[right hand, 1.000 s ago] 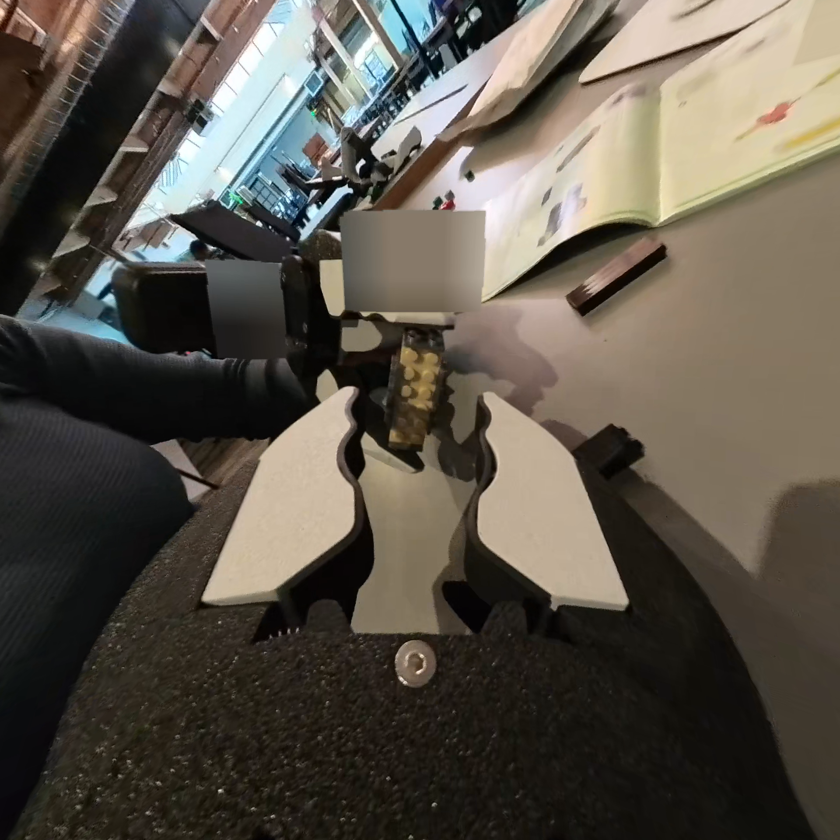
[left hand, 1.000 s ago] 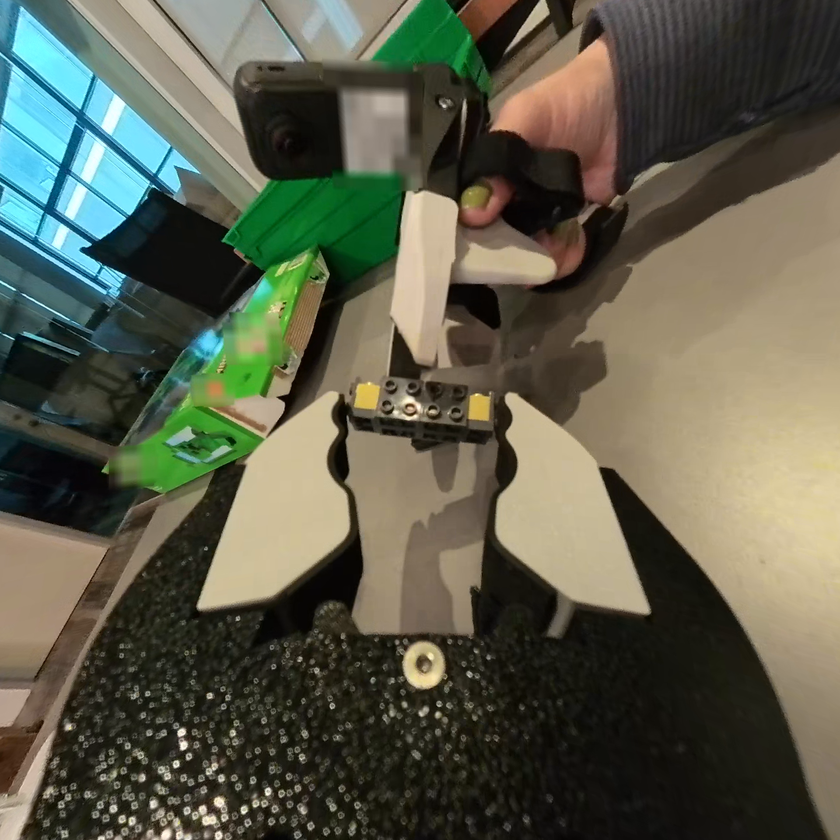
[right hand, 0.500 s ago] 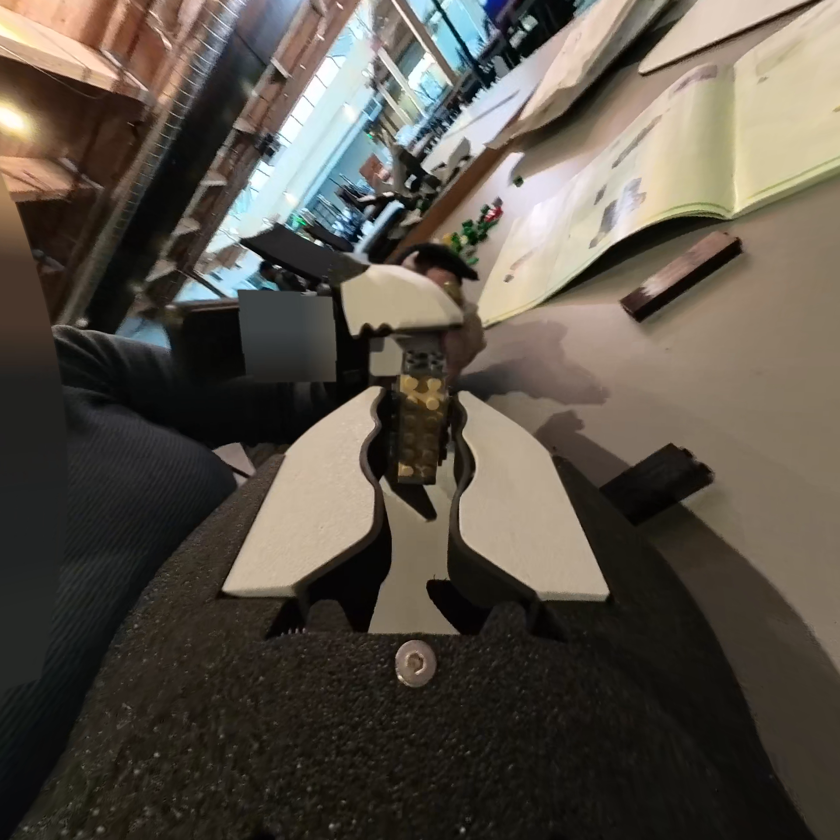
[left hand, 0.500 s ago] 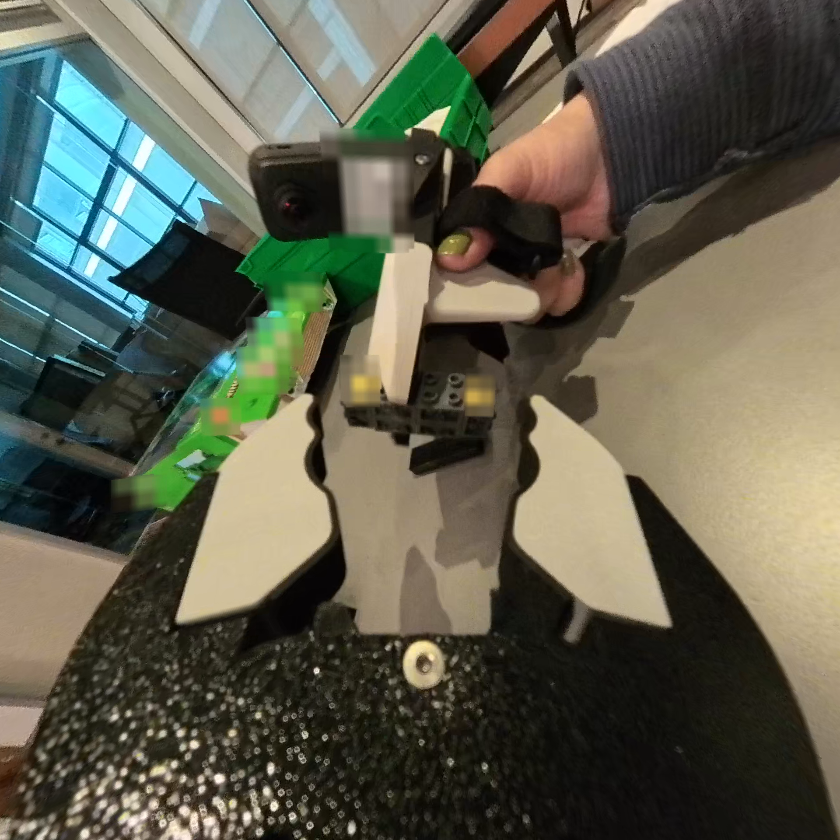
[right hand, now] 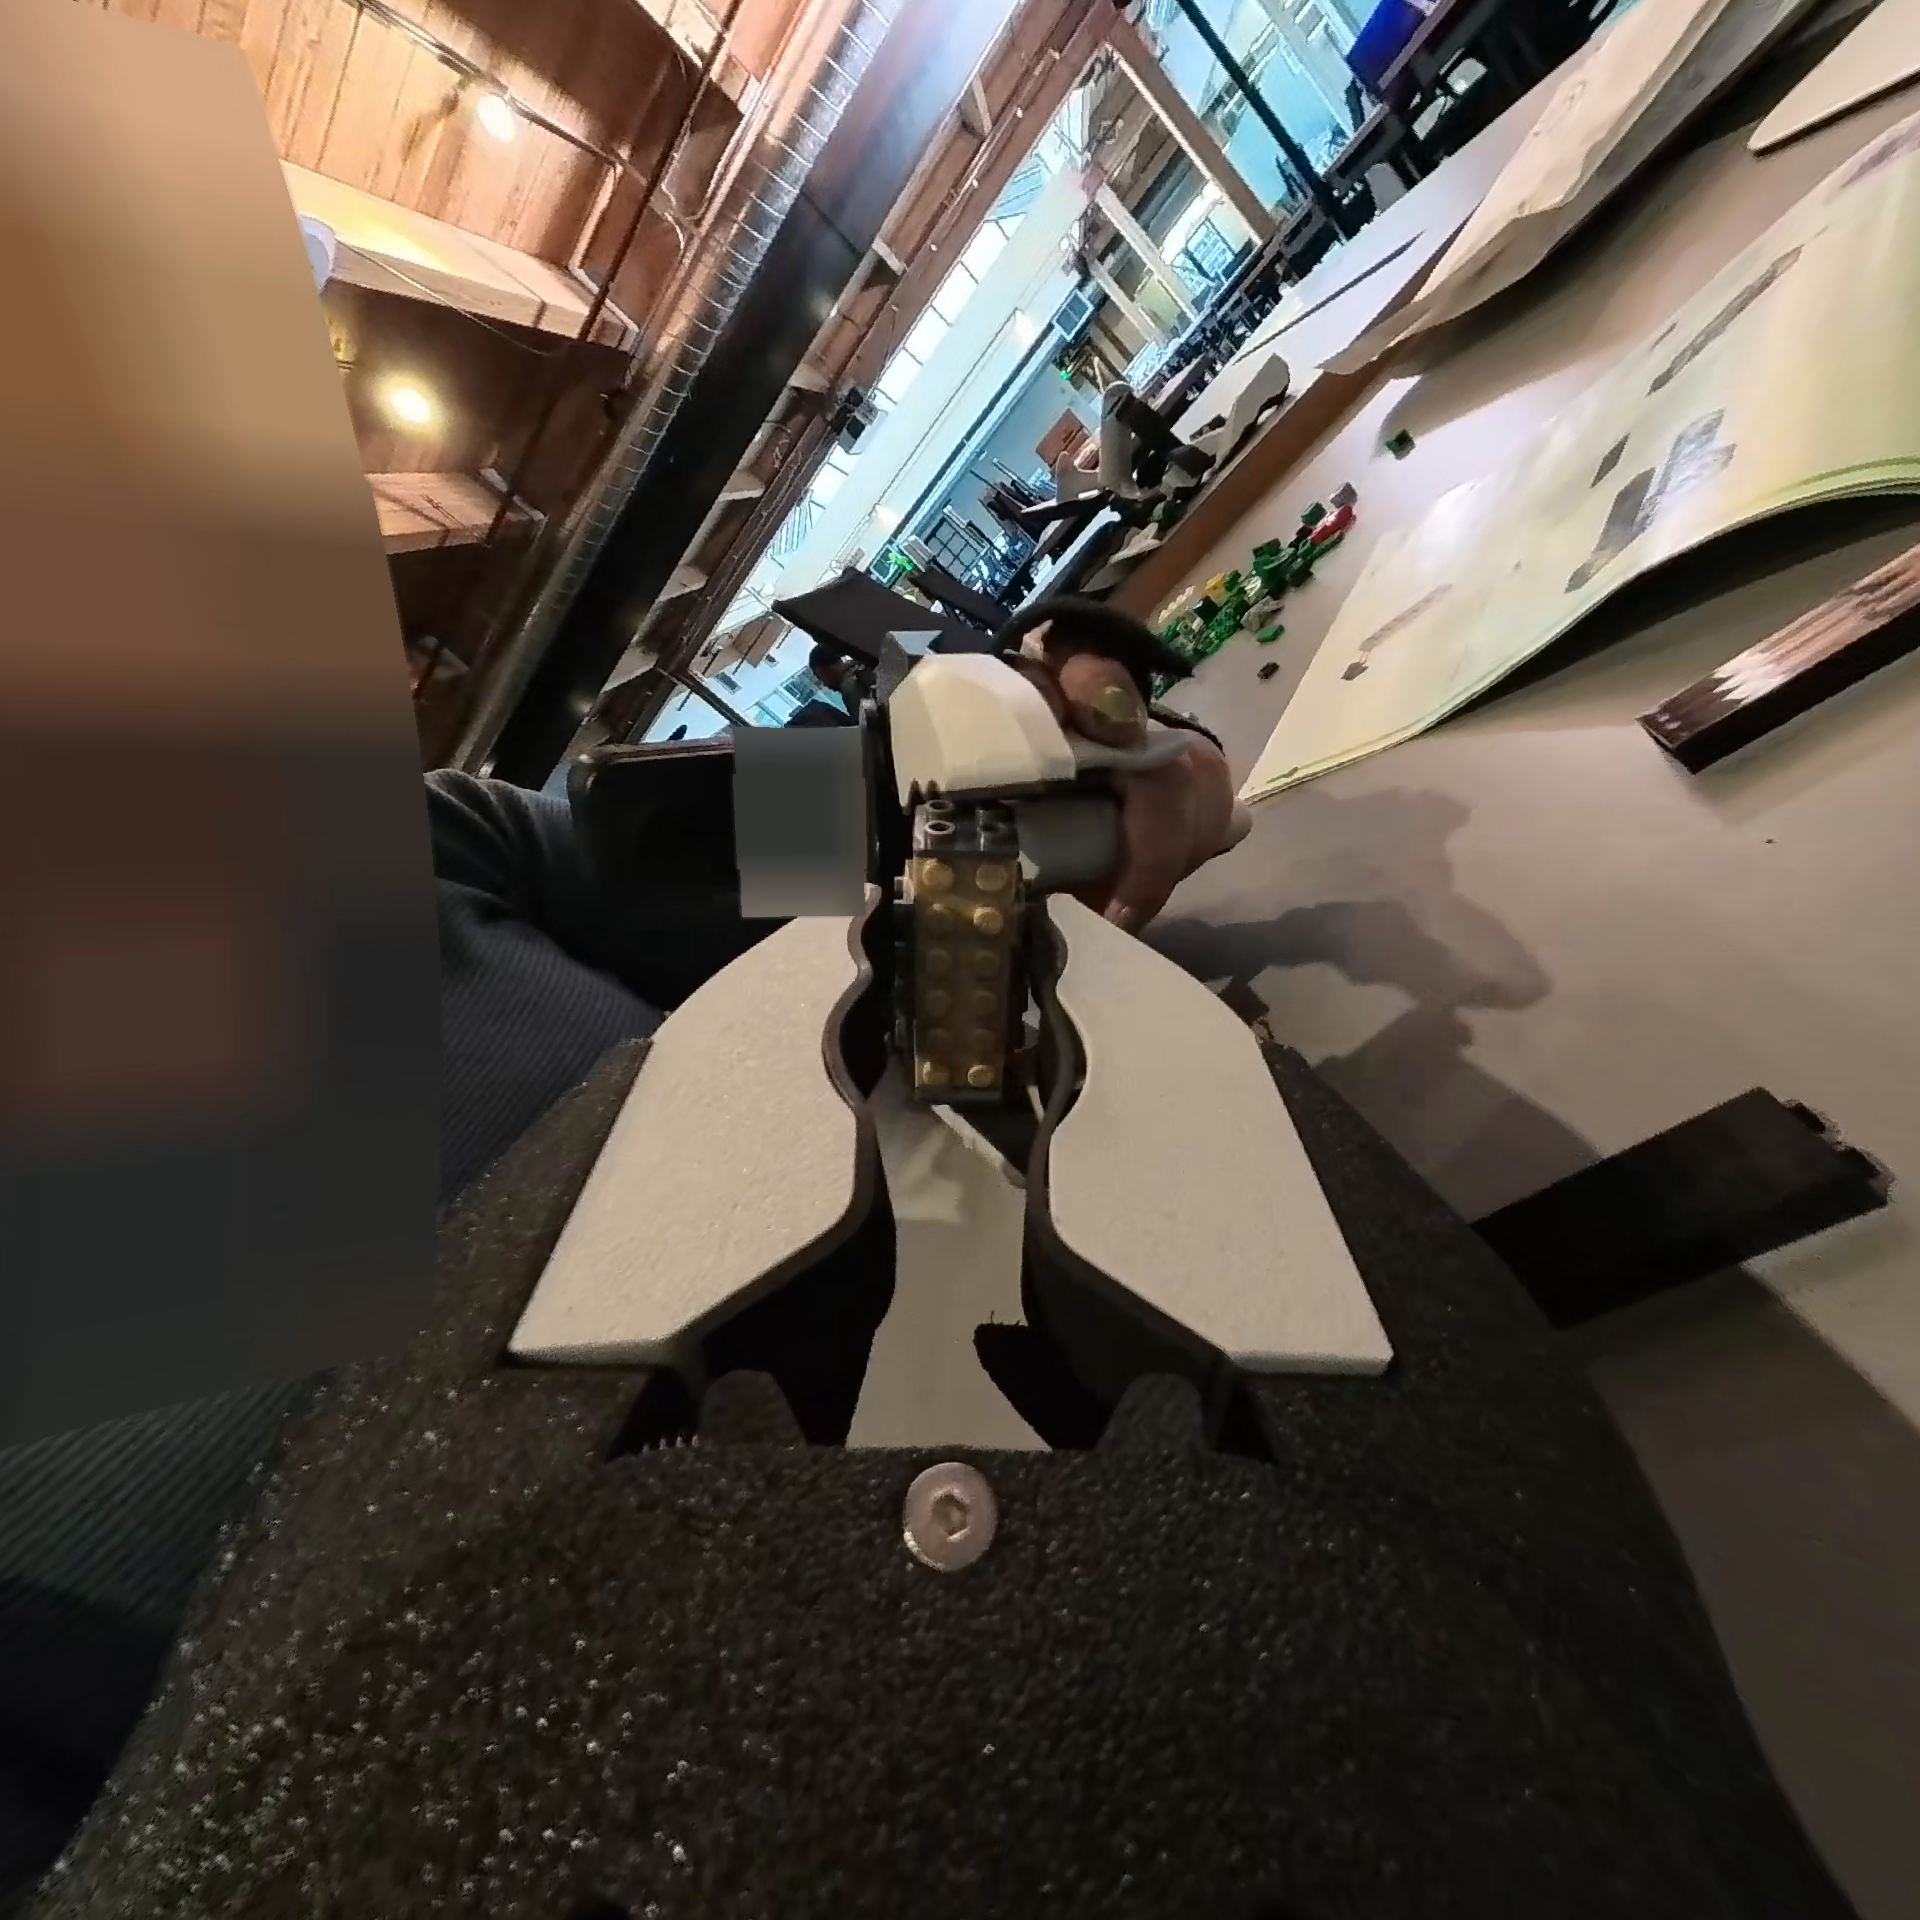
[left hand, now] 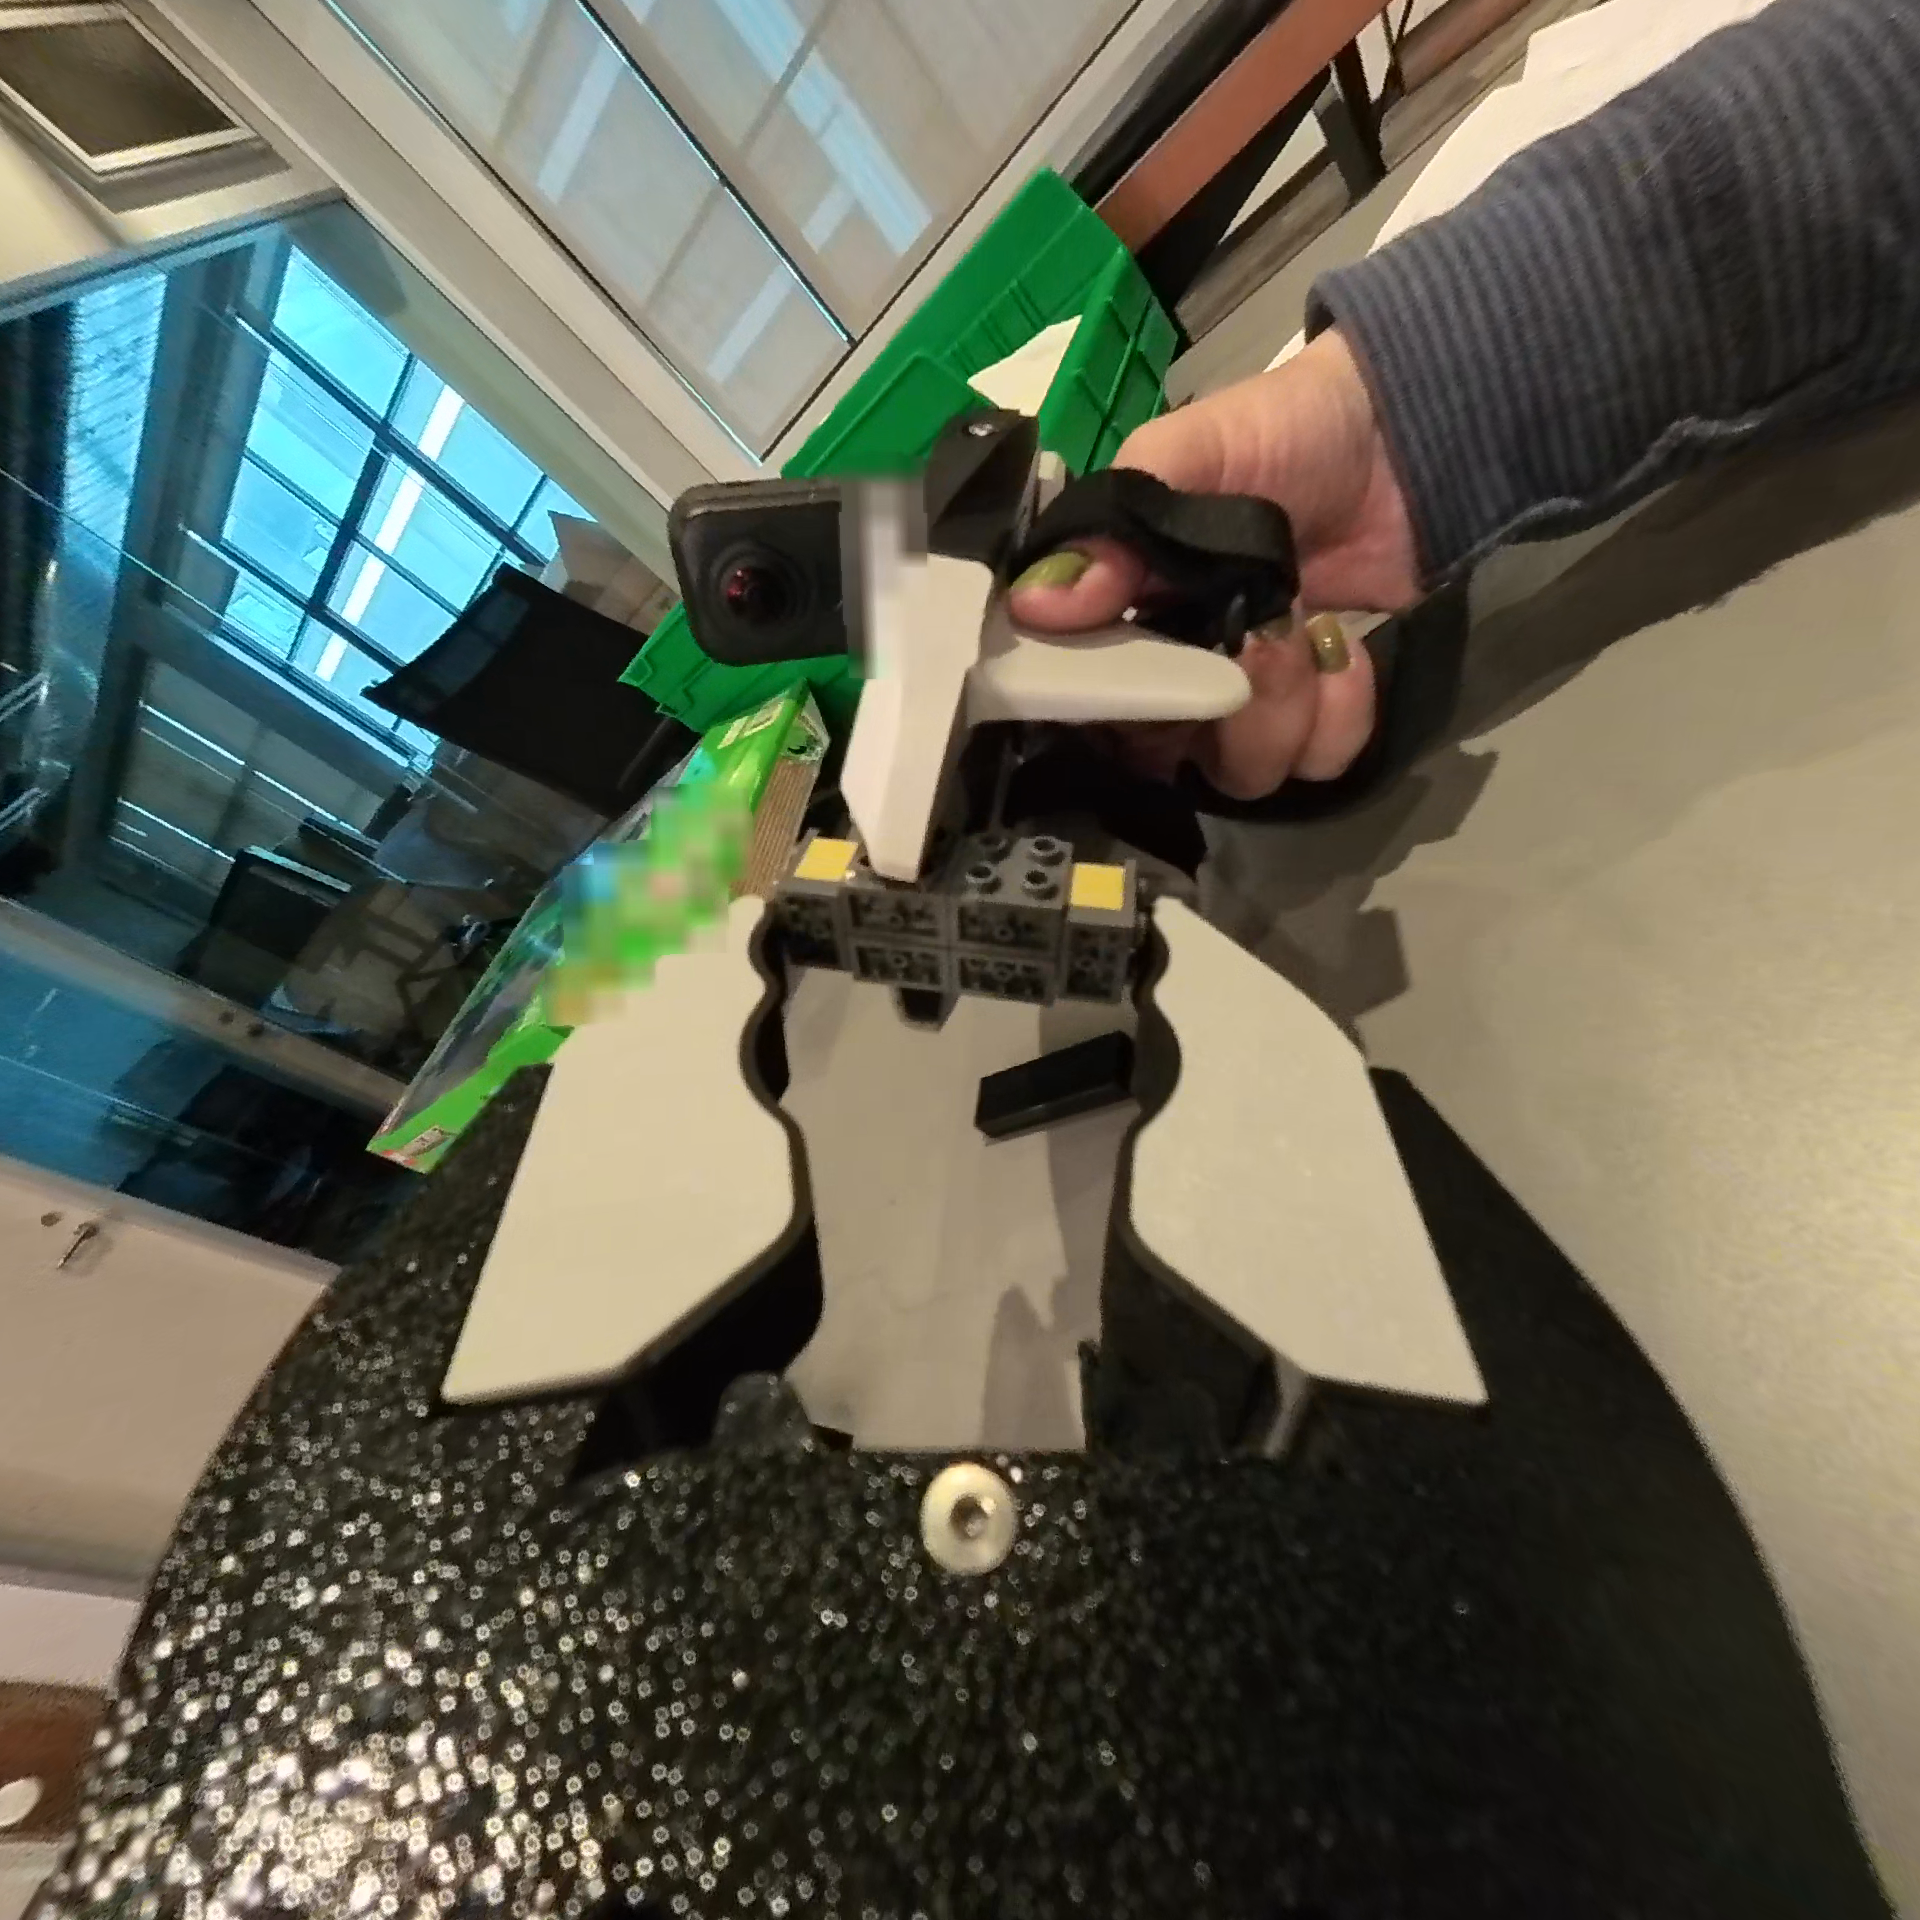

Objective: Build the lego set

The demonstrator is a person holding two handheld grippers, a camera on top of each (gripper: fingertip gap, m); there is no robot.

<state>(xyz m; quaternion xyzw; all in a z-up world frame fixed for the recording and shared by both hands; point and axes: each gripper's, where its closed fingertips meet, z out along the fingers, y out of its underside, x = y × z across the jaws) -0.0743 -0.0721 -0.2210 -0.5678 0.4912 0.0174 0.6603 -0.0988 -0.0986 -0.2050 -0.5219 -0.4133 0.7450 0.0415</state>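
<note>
Lego assembly (left hand: 961, 925), a grey block with a yellow tile at each end, was held above the grey table (left hand: 1662, 831), caught between both tools. The left gripper (left hand: 951, 935) spanned its length, fingers against the two ends, clenched on it. The right gripper (right hand: 961, 997) clamped it across the narrow way, gold studs showing between the fingers in the right wrist view; the person's right hand (left hand: 1278, 582) squeezed the handle. This looked like a handover or a pressing step in mid-build, both tools bearing on one piece. The next move probably called for one grip to let go while the other held firm, else the block could twist or drop.

Just below the assembly lay a loose black brick (left hand: 1055, 1086), apart from it. Beyond it sat a green box (left hand: 582, 977) and green bins (left hand: 987, 343). In the right wrist view an open instruction booklet (right hand: 1558, 540), scattered green pieces (right hand: 1247, 592) and a dark plate (right hand: 1787, 675) lay farther off. Bare tabletop around the black brick left room to set the block down.
</note>
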